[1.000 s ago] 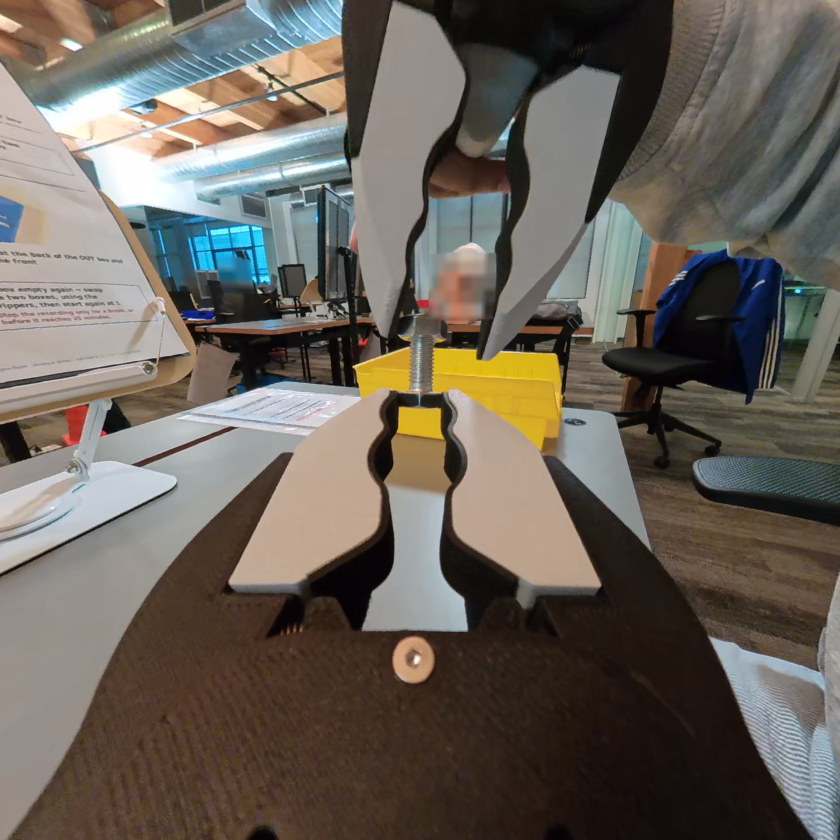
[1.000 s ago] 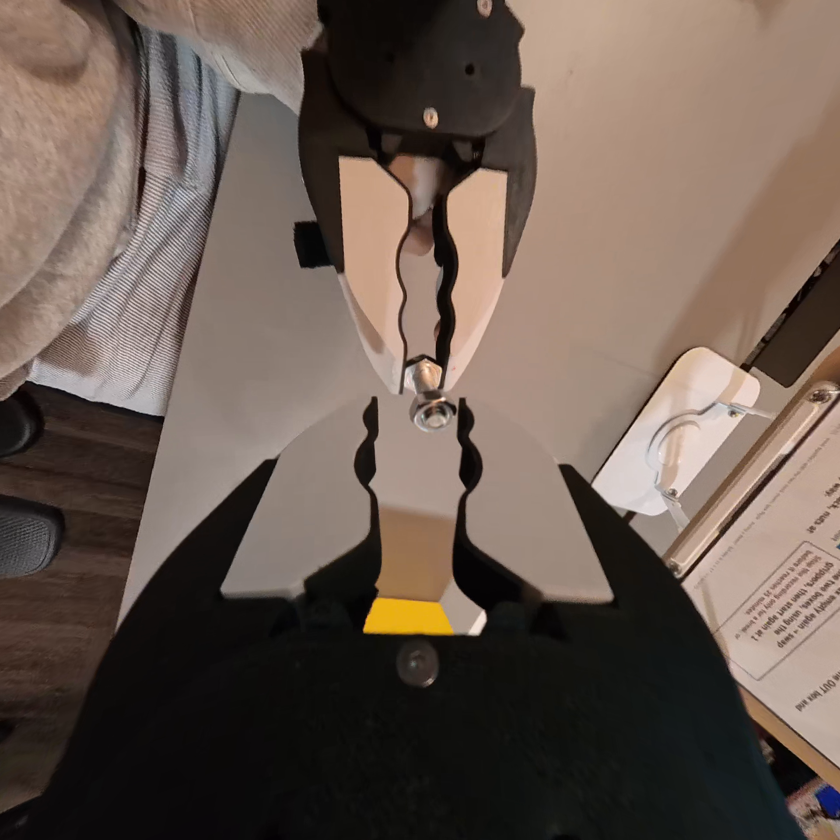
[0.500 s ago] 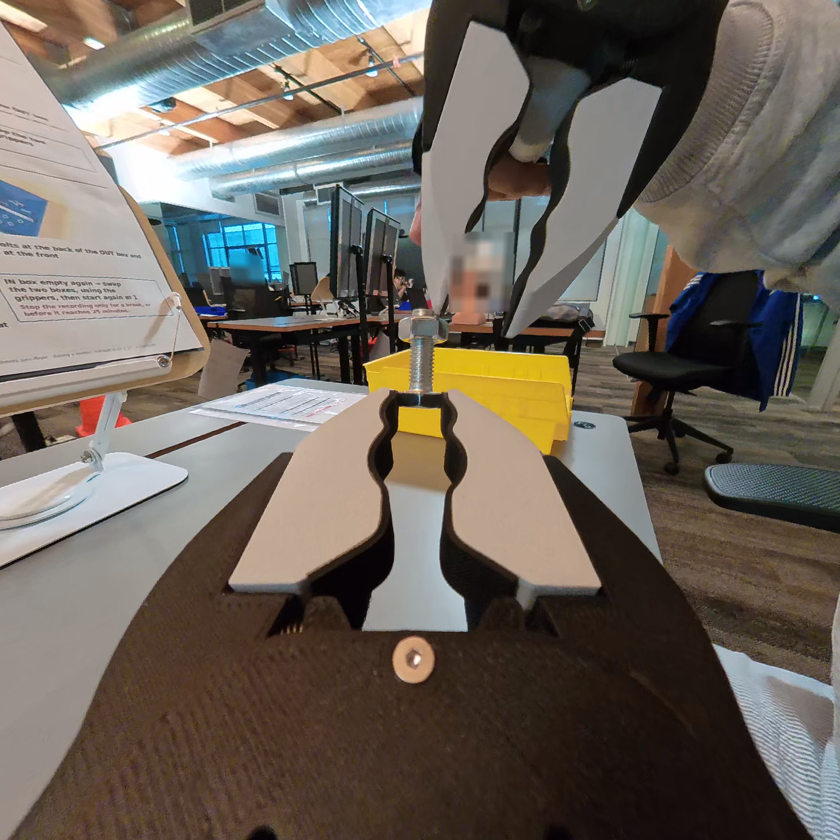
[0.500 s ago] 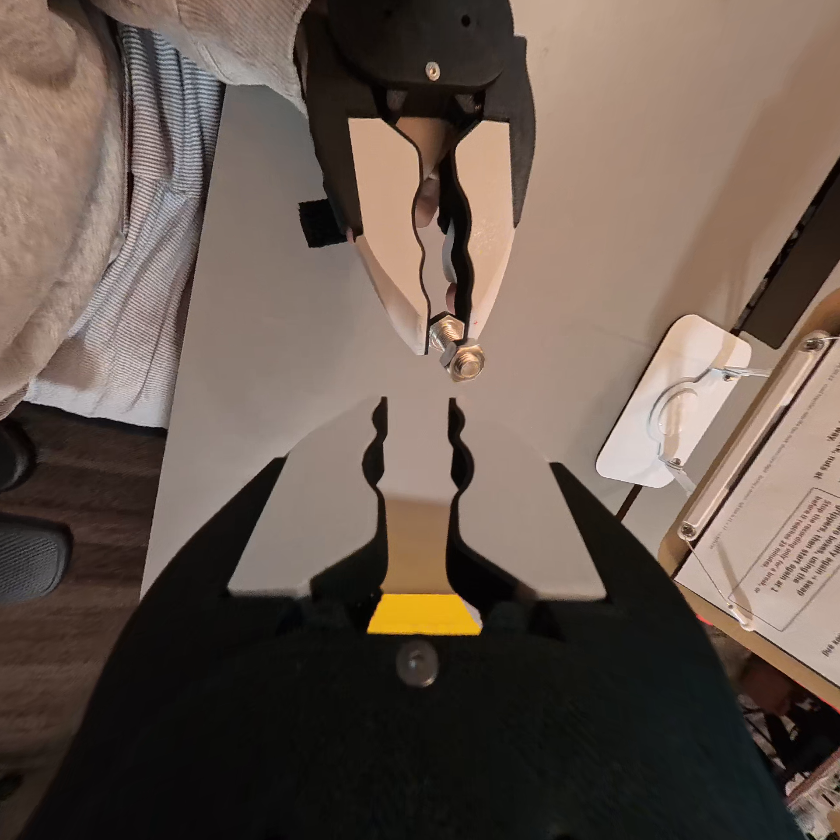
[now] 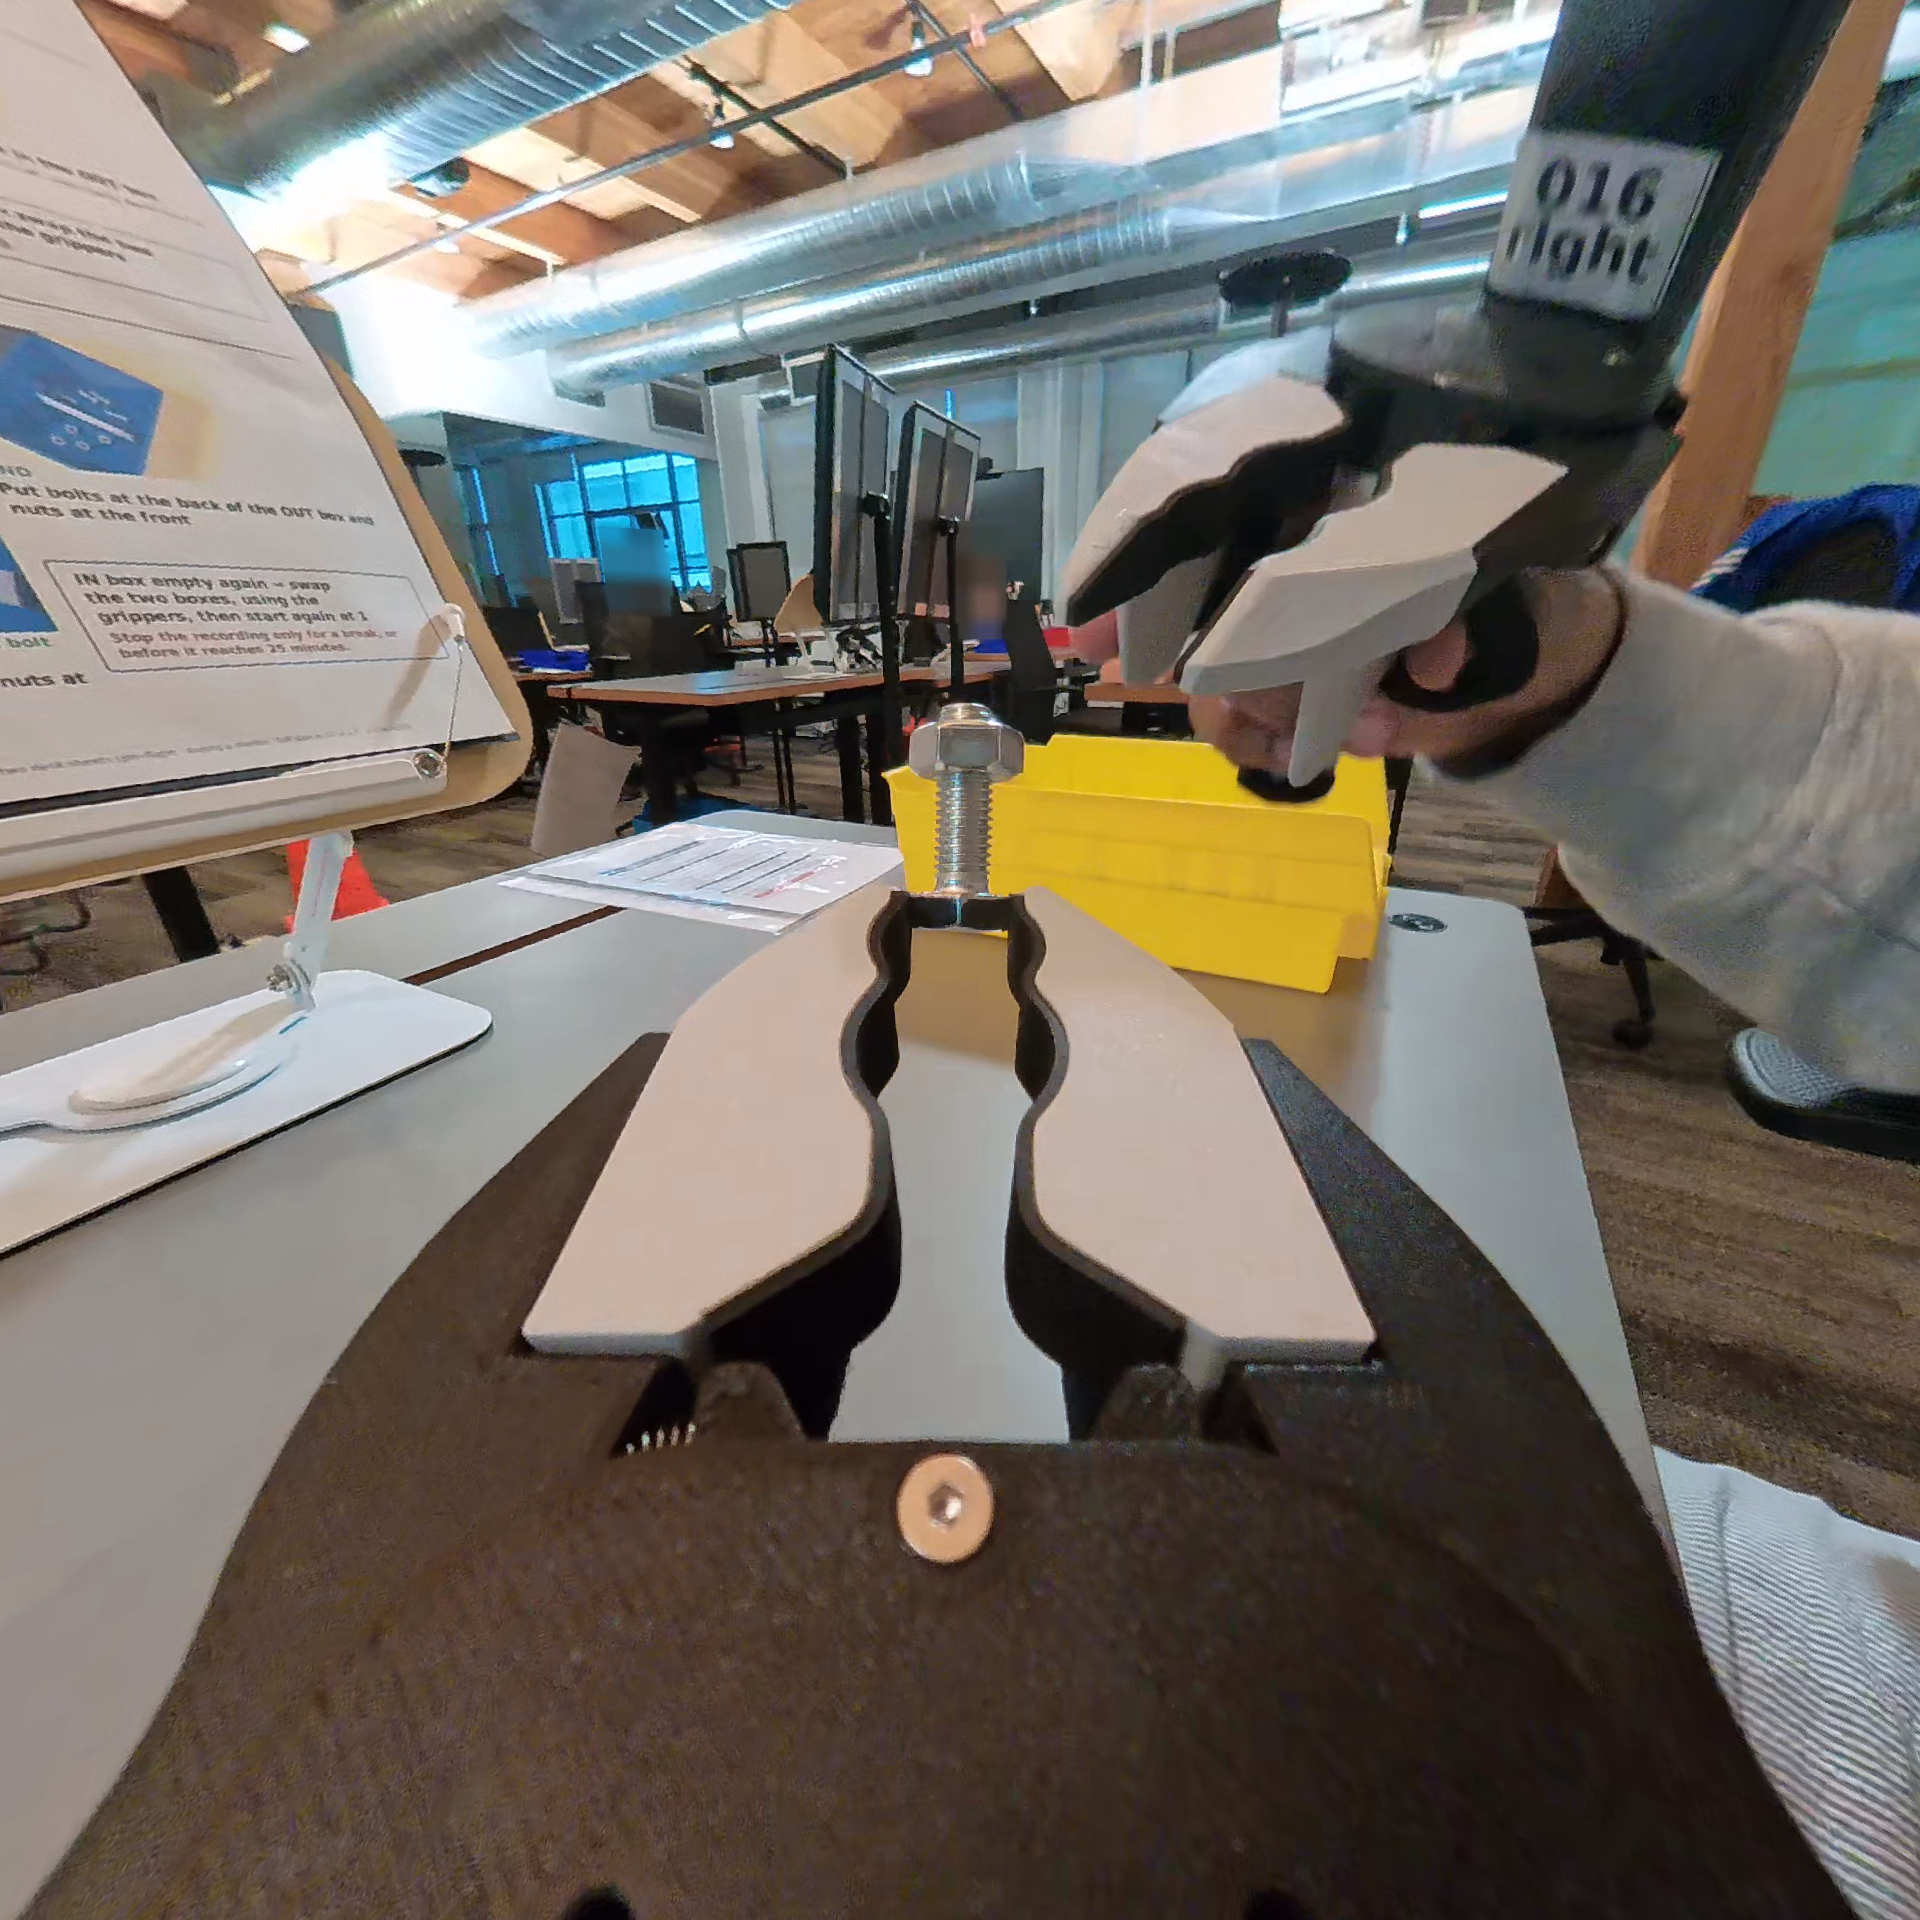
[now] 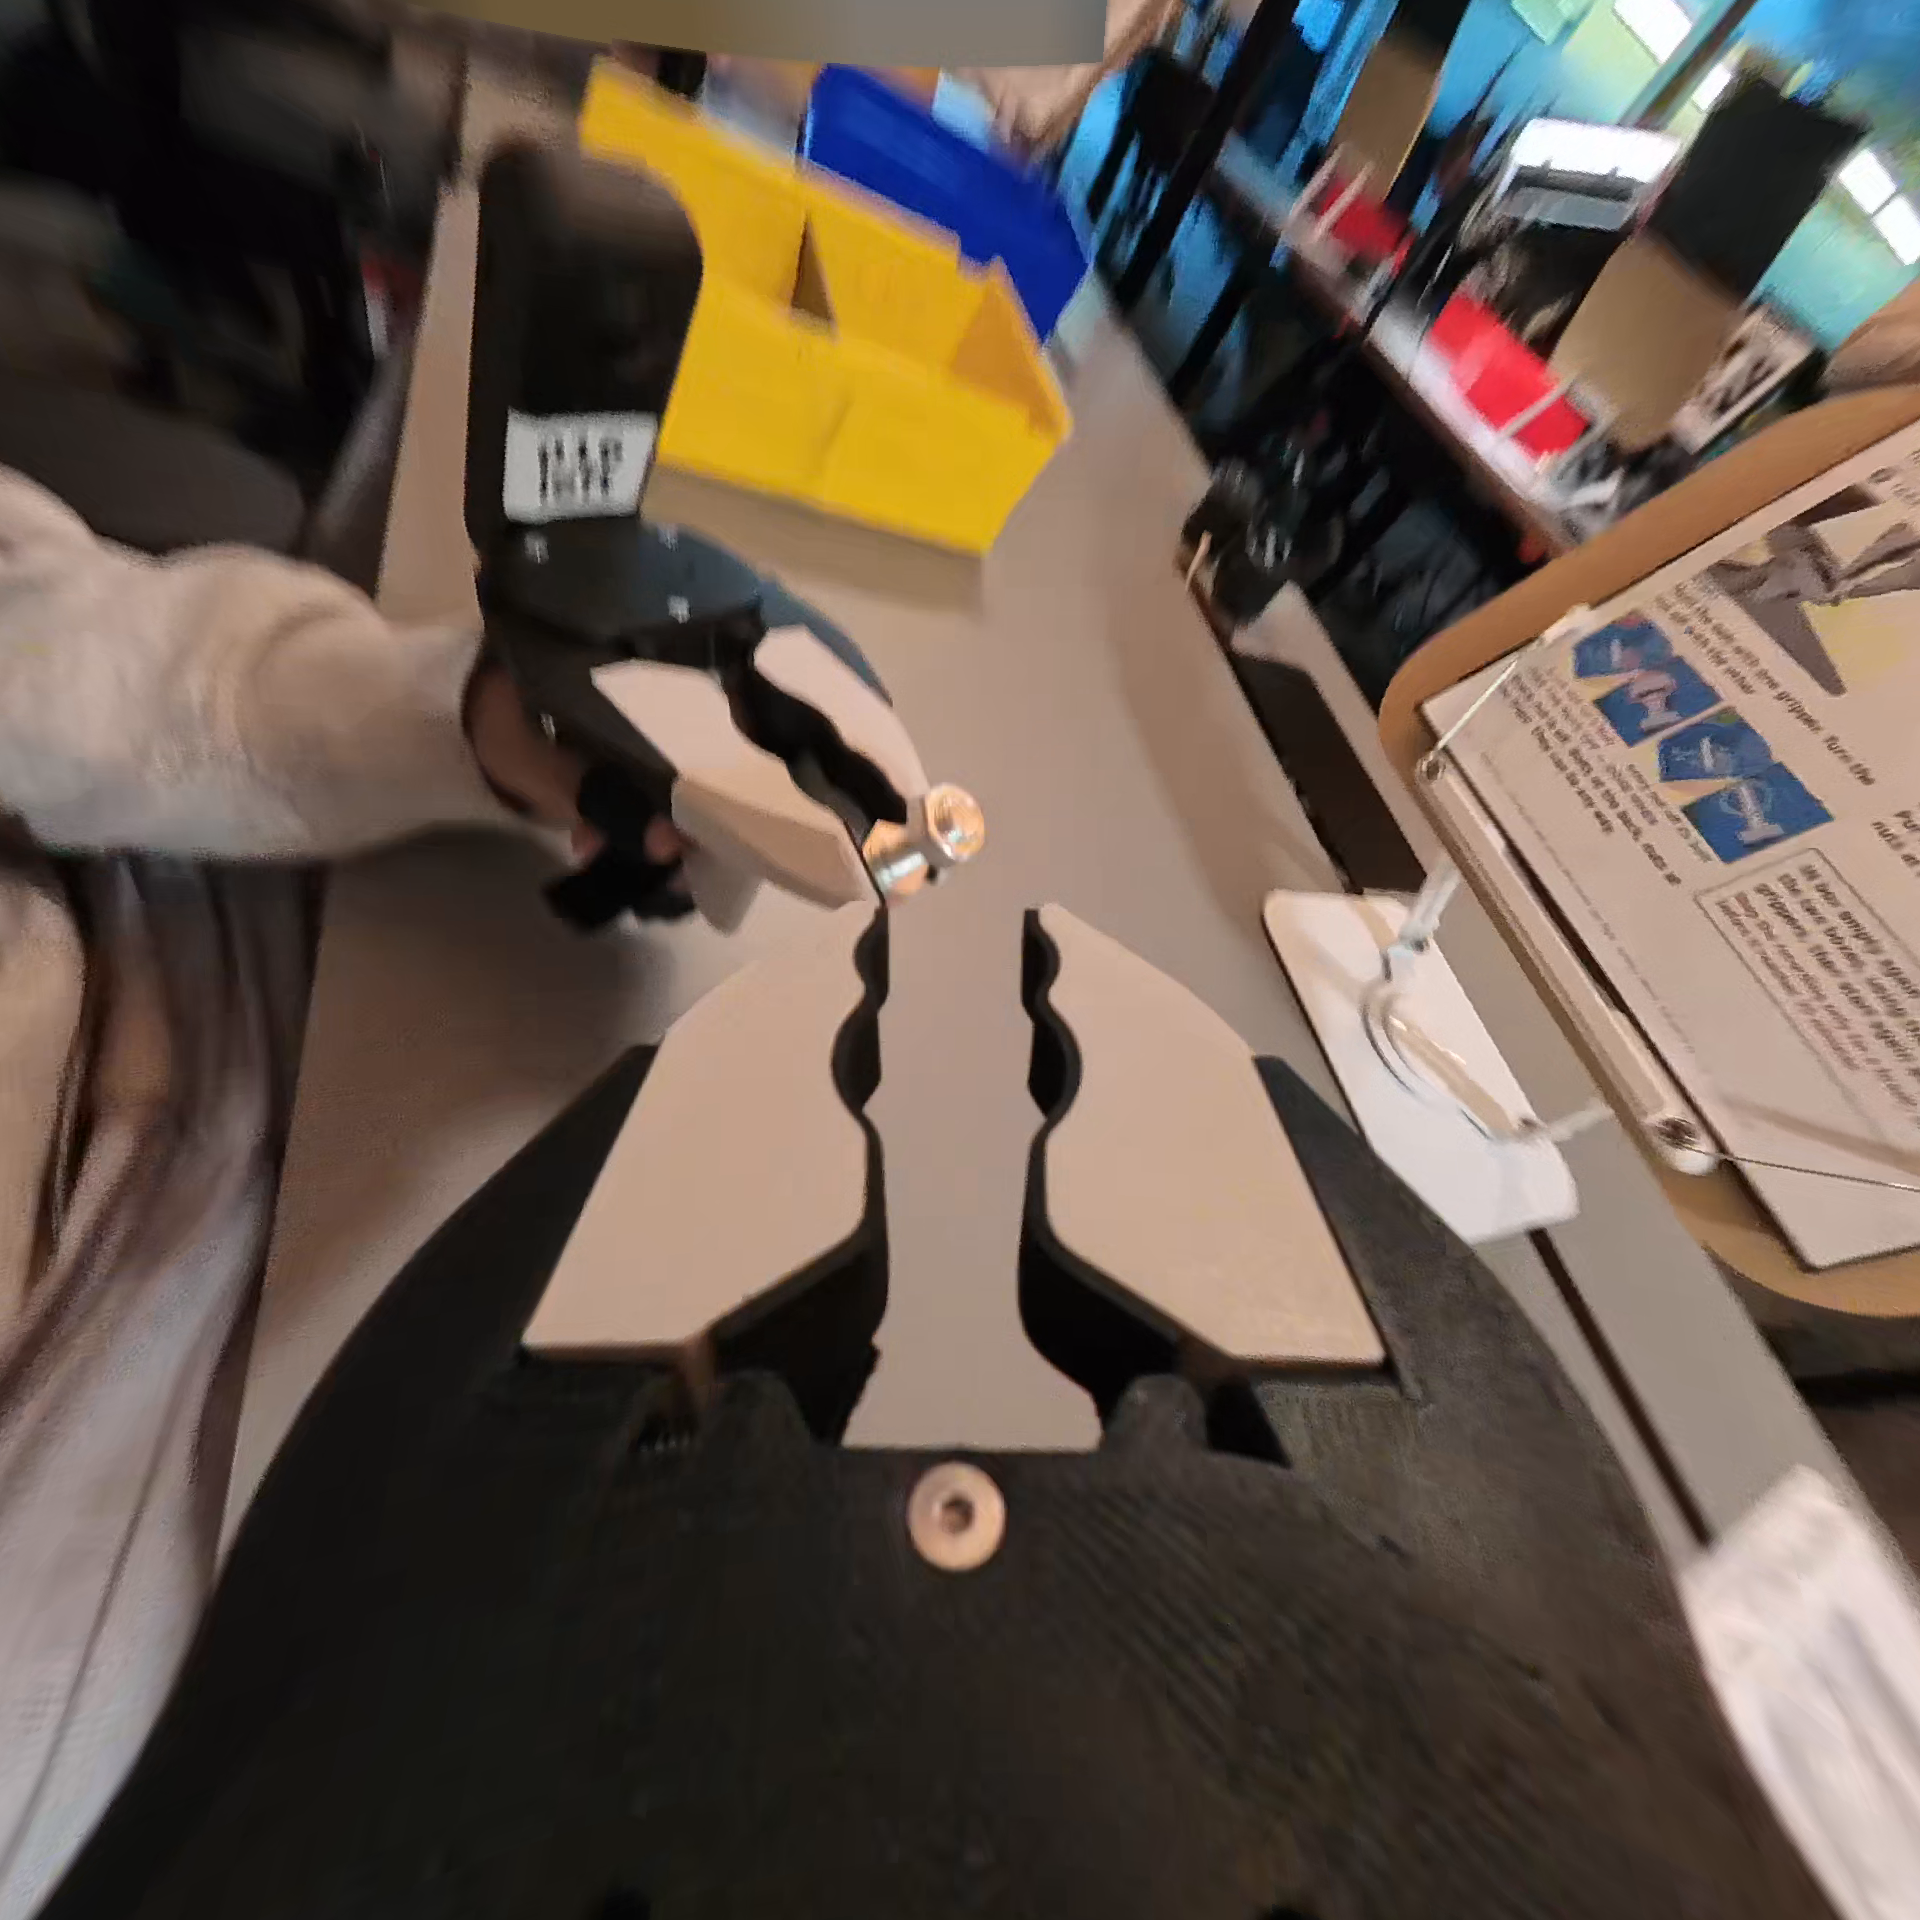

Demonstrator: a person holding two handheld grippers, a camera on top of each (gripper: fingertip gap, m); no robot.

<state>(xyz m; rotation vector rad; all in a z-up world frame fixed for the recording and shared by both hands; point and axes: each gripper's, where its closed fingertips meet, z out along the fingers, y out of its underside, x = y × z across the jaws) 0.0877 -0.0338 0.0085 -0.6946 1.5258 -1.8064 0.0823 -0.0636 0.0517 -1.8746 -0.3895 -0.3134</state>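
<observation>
Left hand-held gripper [image 5: 964,920] pinches a bolt [image 5: 964,831] by its head, nut [image 5: 966,743] on top, above the worktop [image 5: 312,1195]. Right hand-held gripper [image 6: 954,914] is spread, empty. Only its view shows the blue bin [image 6: 935,187] behind the yellow bin [image 6: 862,416].

— What does the left gripper [image 5: 961,914] hold?
— A bolt [image 5: 964,831], pinched by its head, standing upright with a nut [image 5: 966,740] at its top.
— And the right gripper [image 5: 1164,634]?
— Up to the right, fingers apart, above a yellow bin [image 5: 1143,873] on the grey table [image 5: 1455,1039].
</observation>
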